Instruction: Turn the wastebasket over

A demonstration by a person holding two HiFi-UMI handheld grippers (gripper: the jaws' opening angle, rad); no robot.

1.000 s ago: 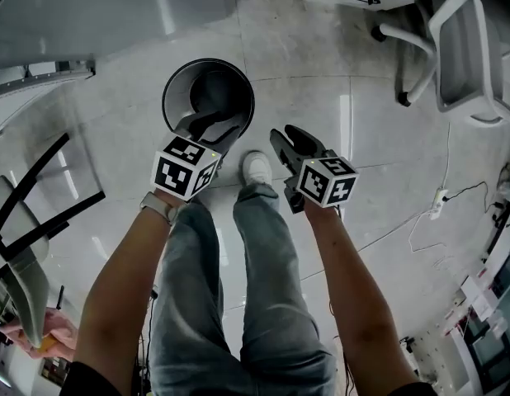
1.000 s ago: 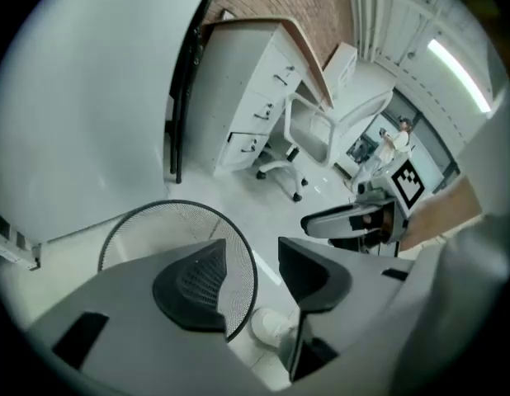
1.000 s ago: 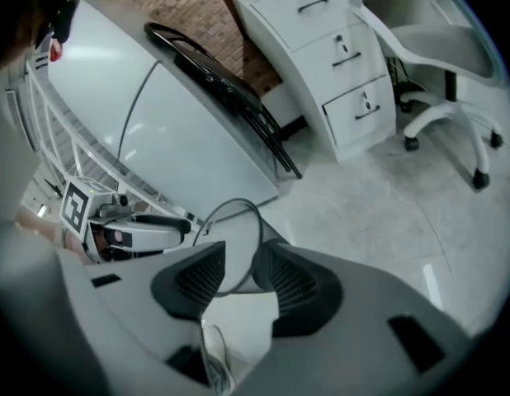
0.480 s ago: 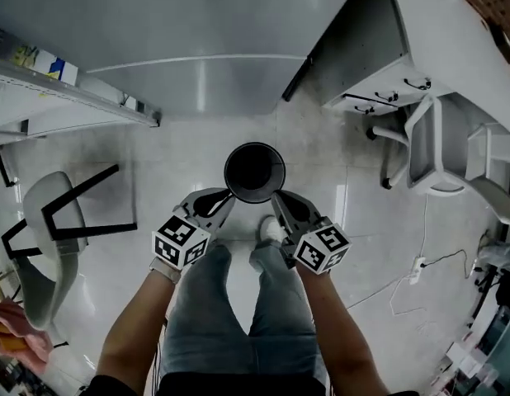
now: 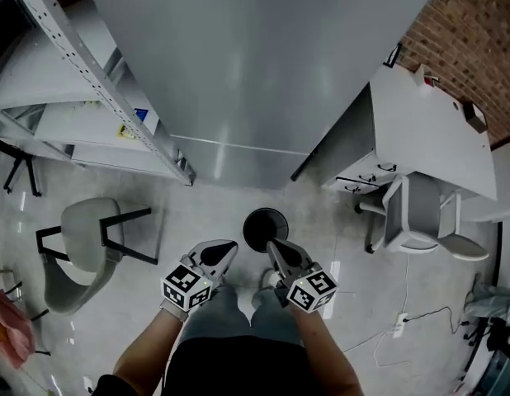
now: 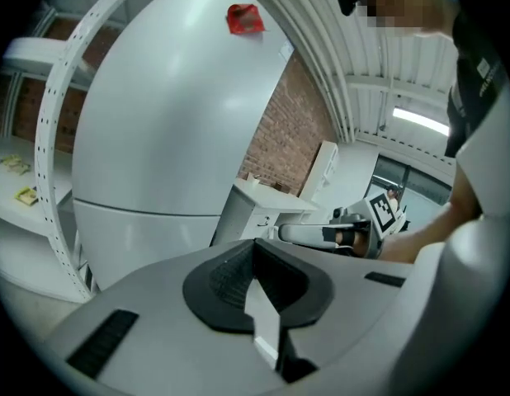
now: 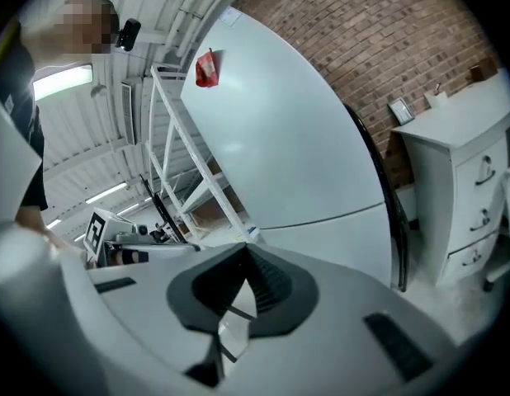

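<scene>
Forearms of the person reached out over grey-trousered legs (image 5: 238, 320), each hand holding a grey two-jaw tool topped with a black-and-white marker cube. Both tools were lifted off the floor, side by side and apart. The left gripper (image 5: 227, 247) had its fingers (image 6: 222, 283) pressed fully together with nothing between them. The right gripper (image 5: 274, 246) was the same, its fingers (image 7: 271, 287) closed on each other and empty.

Just beyond the two tips, and between them in the head view, the dark round wastebasket (image 5: 265, 229) stood on the pale tiled floor (image 5: 197, 213). It showed from above as a black circle inside a paler rim, apparently mouth up, and neither gripper touched it.

A grey shell chair on a black frame (image 5: 82, 250) stood off to the left, and a white chair (image 5: 420, 221) to the right beside a white drawer cabinet (image 5: 428, 130). Behind the wastebasket rose a large pale grey panel (image 5: 255, 73), carrying a small red tag (image 6: 244, 19) high up. White perforated metal shelving (image 5: 90, 81) flanked it on the left, and a red brick wall (image 5: 461, 31) closed the far right corner.
</scene>
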